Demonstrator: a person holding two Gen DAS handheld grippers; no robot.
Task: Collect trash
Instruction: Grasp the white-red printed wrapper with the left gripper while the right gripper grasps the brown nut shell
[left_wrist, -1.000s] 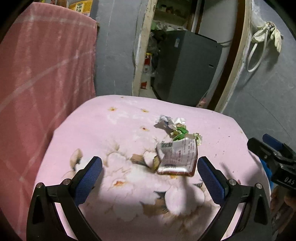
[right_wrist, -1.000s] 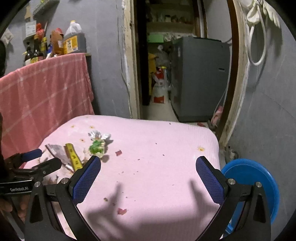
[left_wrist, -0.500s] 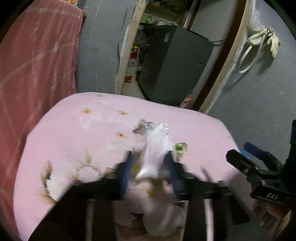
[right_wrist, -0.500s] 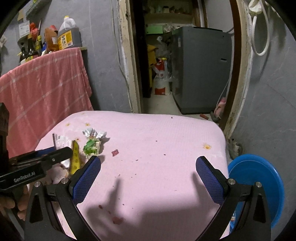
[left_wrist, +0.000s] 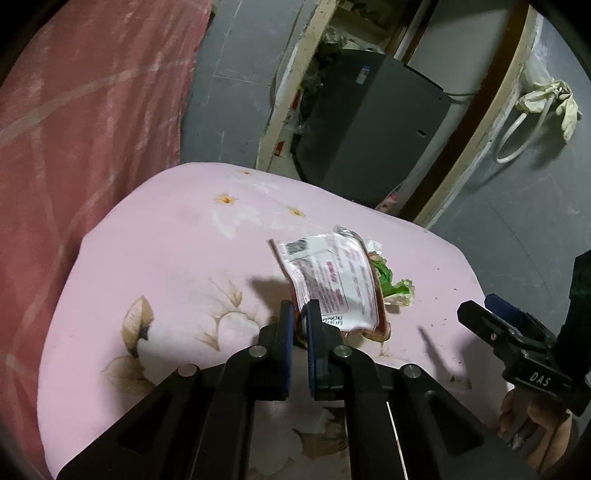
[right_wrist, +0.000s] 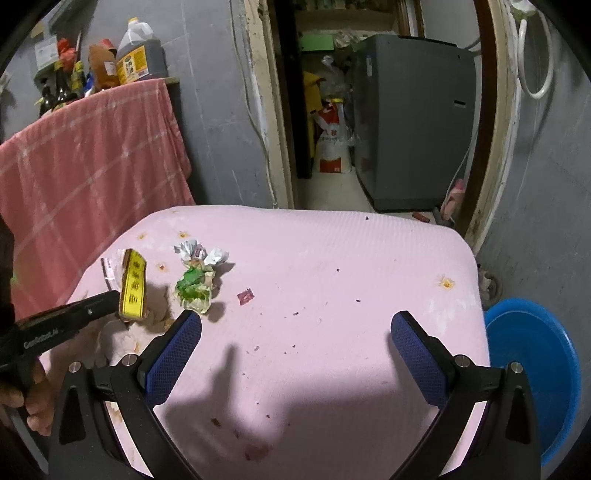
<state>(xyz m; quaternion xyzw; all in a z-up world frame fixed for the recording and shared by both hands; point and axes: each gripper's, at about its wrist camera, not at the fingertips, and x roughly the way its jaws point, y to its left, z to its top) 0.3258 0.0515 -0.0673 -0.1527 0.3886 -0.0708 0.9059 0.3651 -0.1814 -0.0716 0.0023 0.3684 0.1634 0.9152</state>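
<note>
Pink floral cloth (right_wrist: 332, 258) covers the bench. Red checked cloth (right_wrist: 92, 147) hangs at left w/ bottles (right_wrist: 140, 55) on the ledge behind it. Grey appliance (right_wrist: 417, 122) stands in the doorway, red/white sack (right_wrist: 332, 147) just beside it. Blue basin (right_wrist: 535, 369) on floor at right. White hose (left_wrist: 517, 136) on wall.

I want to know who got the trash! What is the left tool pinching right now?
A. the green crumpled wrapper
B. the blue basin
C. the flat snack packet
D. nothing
C: the left tool is closed on the flat snack packet's edge, while the green crumpled wrapper lies loose.
</note>
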